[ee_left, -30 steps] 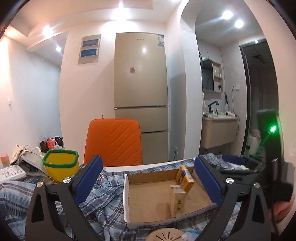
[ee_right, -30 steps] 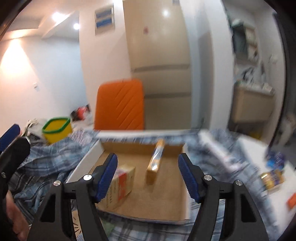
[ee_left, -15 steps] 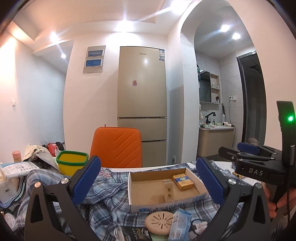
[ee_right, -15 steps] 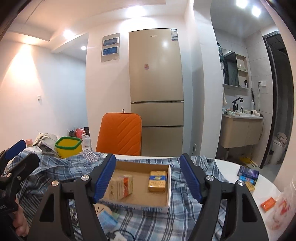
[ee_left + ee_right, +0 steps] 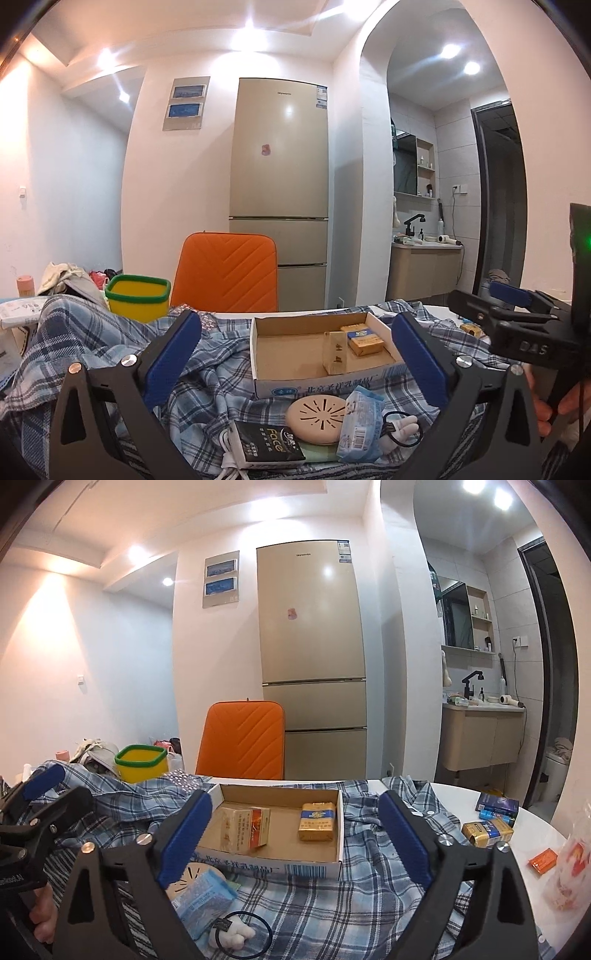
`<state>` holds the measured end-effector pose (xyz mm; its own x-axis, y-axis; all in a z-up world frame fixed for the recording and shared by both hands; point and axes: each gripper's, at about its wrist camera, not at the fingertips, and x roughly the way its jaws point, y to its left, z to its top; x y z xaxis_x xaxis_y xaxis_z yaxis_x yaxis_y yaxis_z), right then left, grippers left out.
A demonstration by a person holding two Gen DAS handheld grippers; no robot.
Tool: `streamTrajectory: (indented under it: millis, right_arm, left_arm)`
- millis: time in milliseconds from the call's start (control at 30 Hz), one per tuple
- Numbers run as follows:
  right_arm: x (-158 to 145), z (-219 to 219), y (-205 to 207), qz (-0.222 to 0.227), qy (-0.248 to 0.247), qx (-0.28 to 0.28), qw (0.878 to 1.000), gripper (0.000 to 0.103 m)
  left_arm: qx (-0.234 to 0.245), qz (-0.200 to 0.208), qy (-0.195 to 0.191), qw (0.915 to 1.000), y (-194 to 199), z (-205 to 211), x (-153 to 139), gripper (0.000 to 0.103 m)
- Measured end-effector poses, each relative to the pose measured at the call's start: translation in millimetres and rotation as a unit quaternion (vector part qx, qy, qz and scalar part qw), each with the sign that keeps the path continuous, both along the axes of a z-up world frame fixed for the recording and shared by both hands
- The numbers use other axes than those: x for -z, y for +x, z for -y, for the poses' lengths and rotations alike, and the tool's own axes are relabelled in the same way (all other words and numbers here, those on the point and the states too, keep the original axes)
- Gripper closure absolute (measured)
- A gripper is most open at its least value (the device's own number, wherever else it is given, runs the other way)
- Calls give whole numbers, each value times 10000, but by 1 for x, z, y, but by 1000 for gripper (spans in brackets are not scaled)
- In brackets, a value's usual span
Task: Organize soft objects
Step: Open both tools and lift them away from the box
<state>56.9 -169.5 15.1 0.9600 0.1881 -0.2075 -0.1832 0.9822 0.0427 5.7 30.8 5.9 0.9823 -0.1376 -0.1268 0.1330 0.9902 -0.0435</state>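
A blue plaid shirt (image 5: 221,365) (image 5: 369,878) lies crumpled across the table. On it stands a shallow cardboard tray (image 5: 317,382) (image 5: 273,864) holding cigarette packs (image 5: 365,341) (image 5: 317,821). In front of the tray lie a blue tissue pack (image 5: 360,421) (image 5: 205,895), a round beige disc (image 5: 317,417), a black "Face" pack (image 5: 266,445) and a small white soft toy with a black loop (image 5: 231,936). My left gripper (image 5: 295,354) is open and empty above the shirt. My right gripper (image 5: 293,834) is open and empty, facing the tray.
A yellow bin with a green rim (image 5: 137,297) (image 5: 141,762) stands at the back left. An orange chair (image 5: 227,273) is behind the table. Loose packs (image 5: 487,832) and an orange box (image 5: 542,860) lie on the white table at right. A plastic bag (image 5: 569,871) is at far right.
Both grippers have pulled back from the tray and stayed open. The small items in front of the tray have come into view.
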Motion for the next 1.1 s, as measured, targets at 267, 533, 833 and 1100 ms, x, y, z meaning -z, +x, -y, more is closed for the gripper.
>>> streamTrajectory:
  millis: [267,533,833,1100]
  right_arm:
    - [0,0,-9,179,4,24,9998,0]
    - [0,-8,-12,250,-161,-34,9996,0]
    - [1,-10,-12,236,-193,-28,9995,0]
    - [3,-9,-7,132,-179,-41,9997,0]
  left_arm:
    - [-122,-16,-23,9999,0,-1,0,0]
    - [-149,91,18,9998,-5,0,0,0]
    - [-113,42,-22,9999,-4,-1,1,0]
    - [-247,-157,-54,9996,0,-7,0,0]
